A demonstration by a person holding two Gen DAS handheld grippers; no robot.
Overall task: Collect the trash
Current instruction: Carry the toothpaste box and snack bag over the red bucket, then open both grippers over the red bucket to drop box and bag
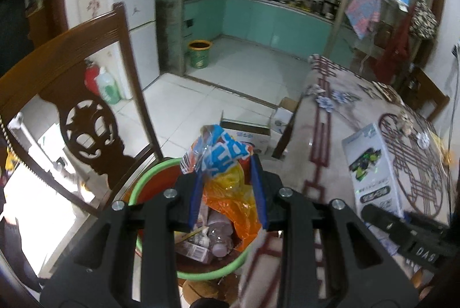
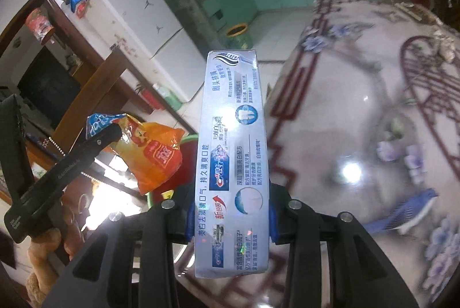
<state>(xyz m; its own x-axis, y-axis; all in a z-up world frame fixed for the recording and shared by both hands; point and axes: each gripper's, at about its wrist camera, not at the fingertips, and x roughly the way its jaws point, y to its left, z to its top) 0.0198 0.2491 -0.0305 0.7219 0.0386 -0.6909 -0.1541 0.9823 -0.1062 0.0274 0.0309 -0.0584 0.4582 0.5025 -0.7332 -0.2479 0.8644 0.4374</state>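
Trash in transit: the left gripper (image 1: 228, 190) pinches a blue-and-orange snack wrapper (image 1: 221, 155) above the green-rimmed bin (image 1: 149, 175) left of the desk (image 1: 325, 141), the right gripper (image 2: 230, 219) clamps a toothpaste box (image 2: 233, 152); releasing the wrapper likely comes next.

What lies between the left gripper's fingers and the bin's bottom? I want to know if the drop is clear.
In the left wrist view, the left gripper holds a snack wrapper above the bin; bottles and wrappers already fill it.
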